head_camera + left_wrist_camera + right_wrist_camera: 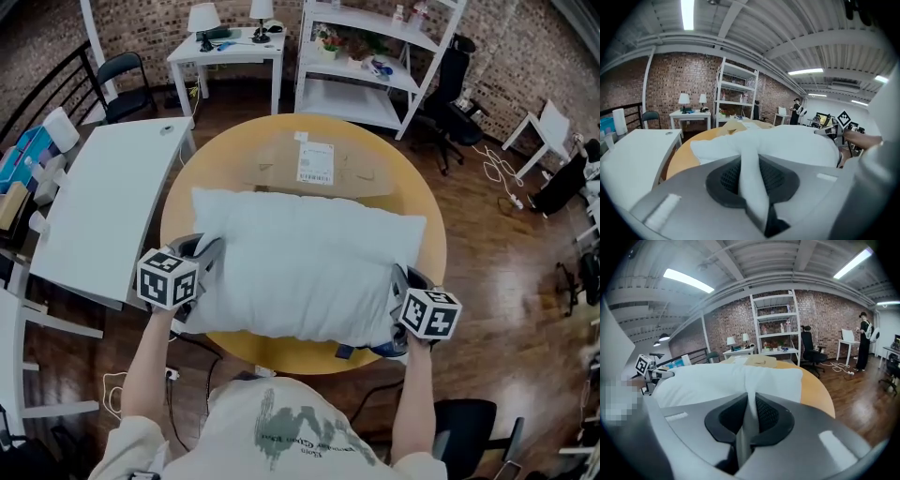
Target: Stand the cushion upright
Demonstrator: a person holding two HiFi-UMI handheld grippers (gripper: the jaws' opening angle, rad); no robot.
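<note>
**Left gripper view: cushion (797,140) pinched, not yet upright**

The left gripper (751,177) has its jaws clamped on a fold of the white cushion, and the right gripper (749,422) pinches the opposite end likewise. The cushion lies flat at the near edge of the round table (281,155). Grasping seems done; raising it upright remains. Only the head view shows its whole outline.

Workspace, office-and-lab type. We are looking at brick walls (525,47) running round from ten to two o'clock. A white shelving unit (366,66) is standing at twelve, and a white desk (230,47) is carrying two lamps (203,17) at eleven. A black office chair (450,84) is sitting at one. Cables (497,173) are trailing over the wood floor (487,272) at two. Tube lights (687,14) are glowing under an exposed ceiling (811,28).
</note>
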